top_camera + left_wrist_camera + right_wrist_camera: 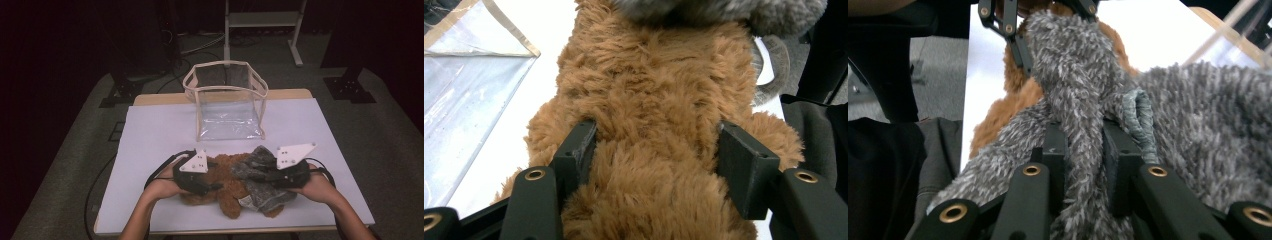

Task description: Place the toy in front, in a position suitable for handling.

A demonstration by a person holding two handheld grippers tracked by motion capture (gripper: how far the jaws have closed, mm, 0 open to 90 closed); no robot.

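Brown plush forms the body of the toy bear (226, 186), which lies on the white table (150, 135) in the lower centre of the high view, directly in front of the clear bag (227, 102) that stands open near the table's far edge. A grey plush toy (260, 172) lies against the bear's right side, touching it and partly overlapping it. The left tool (212, 187) sits at the lower left of centre in the high view, held by the left hand (162, 186). In the left gripper view its jaws straddle the brown bear (654, 100), with both pads sunk into the fur on either side, grasping the bear's body; the clear bag (469, 75) lies at the upper left of that frame. The right tool (250, 172) sits at the lower right of centre in the high view, held by the right hand (320, 187). In the right gripper view its jaws are clenched narrowly on a thin limb of the grey toy (1078, 100), which rises between them; the brown bear (1008, 110) shows behind it at centre left, and the left tool (1013, 25) shows at the top of that frame.
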